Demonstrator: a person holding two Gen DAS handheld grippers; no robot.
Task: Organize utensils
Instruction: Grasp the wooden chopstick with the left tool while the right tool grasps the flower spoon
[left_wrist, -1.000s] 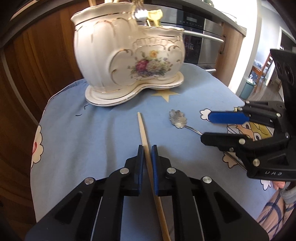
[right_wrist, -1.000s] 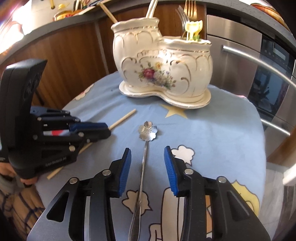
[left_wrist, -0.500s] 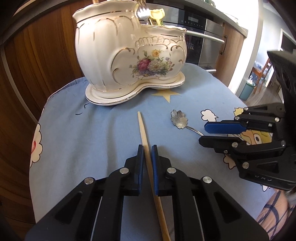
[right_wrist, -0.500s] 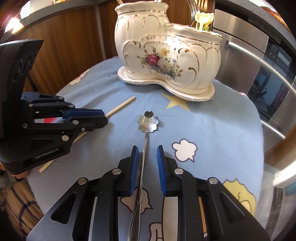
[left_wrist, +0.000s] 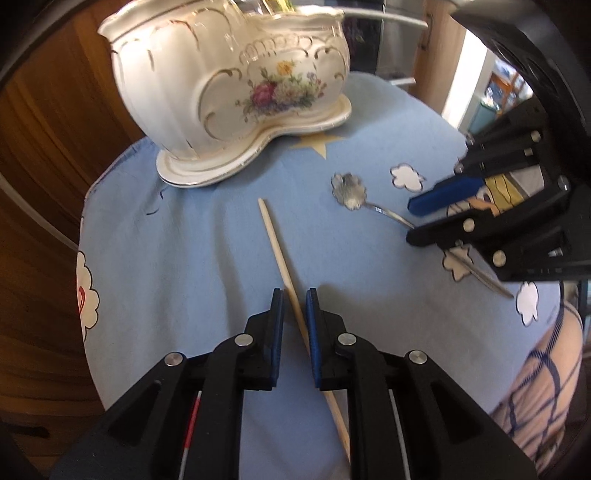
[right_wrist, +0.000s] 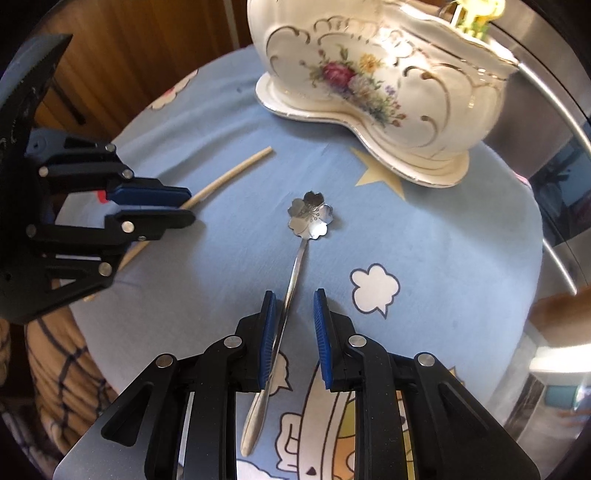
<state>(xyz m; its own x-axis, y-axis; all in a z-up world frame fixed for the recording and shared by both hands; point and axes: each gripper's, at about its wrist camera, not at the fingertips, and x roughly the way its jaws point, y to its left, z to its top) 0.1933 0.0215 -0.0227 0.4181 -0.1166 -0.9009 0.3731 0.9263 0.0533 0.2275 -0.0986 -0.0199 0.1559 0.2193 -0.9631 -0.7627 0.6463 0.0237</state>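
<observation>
Utensils are seen on the blue tablecloth. In the left wrist view, a wooden chopstick lies between the left gripper's slightly parted pads, the grip just loosened. In the right wrist view, the flower-bowled spoon lies between the right gripper's parted pads, before the porcelain holder.

Left gripper and right gripper: matte black linkage arms joined by round silver pivot pins, each ending in two flat fingers faced with ribbed blue pads. A thin red line runs along the inner frame of the left unit. The person's garment is beige with a dark blue check.
</observation>
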